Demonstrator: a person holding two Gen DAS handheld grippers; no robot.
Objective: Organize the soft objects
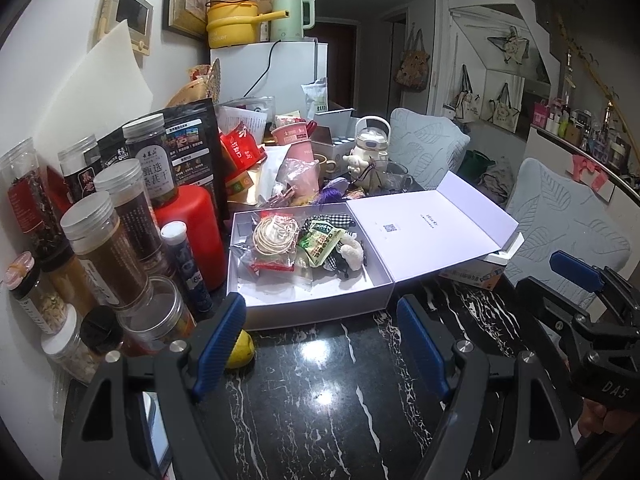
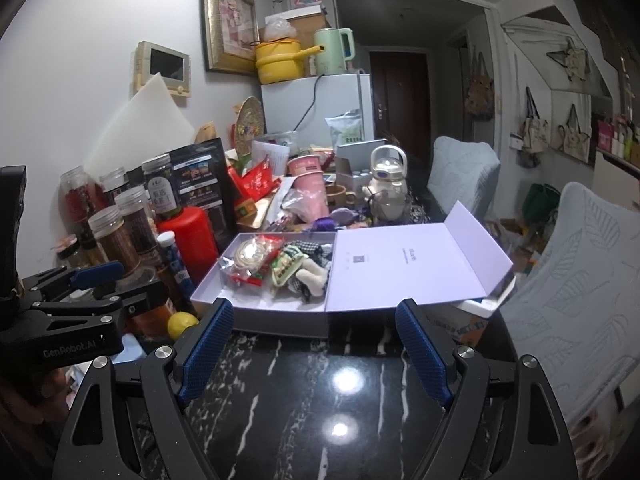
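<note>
An open lavender box (image 1: 316, 292) (image 2: 256, 312) sits on the black marble table, its lid (image 1: 432, 228) (image 2: 408, 264) folded out to the right. Inside lie a coil of cream cord (image 1: 276, 234) (image 2: 250, 256), a green snack packet (image 1: 318, 240) (image 2: 286, 266), a white plush toy (image 1: 352, 252) (image 2: 312, 276), checked cloth and red wrappers. My left gripper (image 1: 320, 320) is open just in front of the box, nothing between its blue pads. My right gripper (image 2: 314, 326) is open too, empty, at the box's near edge. Each gripper shows in the other's view, the right gripper (image 1: 580, 276) and the left gripper (image 2: 96, 272).
Clear spice jars (image 1: 104, 248) (image 2: 116, 236) and a red bottle (image 1: 192, 228) (image 2: 192, 236) crowd the left. A yellow lemon (image 1: 240, 350) (image 2: 182, 324) lies by the box. Cups, packets and a white teapot (image 1: 370, 148) (image 2: 386, 184) fill the back. Cushioned chairs (image 1: 560, 216) (image 2: 576, 280) stand right.
</note>
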